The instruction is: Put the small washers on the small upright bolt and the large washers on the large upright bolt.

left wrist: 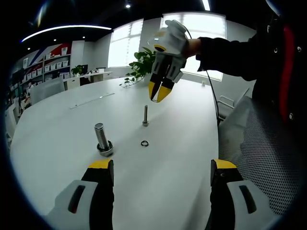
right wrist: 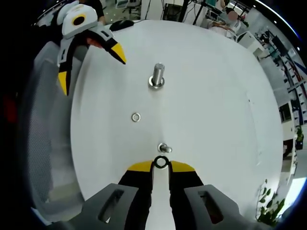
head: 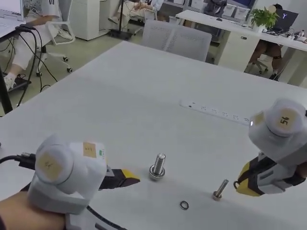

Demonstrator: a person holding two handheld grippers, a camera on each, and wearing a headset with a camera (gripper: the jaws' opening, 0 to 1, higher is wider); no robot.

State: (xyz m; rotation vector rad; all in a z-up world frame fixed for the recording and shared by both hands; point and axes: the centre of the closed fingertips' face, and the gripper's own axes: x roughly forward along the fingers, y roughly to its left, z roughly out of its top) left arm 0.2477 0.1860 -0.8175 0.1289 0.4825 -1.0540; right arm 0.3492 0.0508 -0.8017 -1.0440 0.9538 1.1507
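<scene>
Dark washer [right wrist: 161, 162] pinched in right tool [right wrist: 161, 166], beside small bolt [right wrist: 165, 147].

It was an open-plan office: long desks [head: 216, 20] at the upper right, a mesh chair [head: 177, 40] top centre, a potted plant [head: 264, 18].

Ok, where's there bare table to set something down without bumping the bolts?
The widest bare stretch of table lies beyond the big bolt, up to the power strip. It is crowded near the front: the loose washer, the small bolt, the right gripper with its held washer, and the open left gripper beside the big bolt.
</scene>
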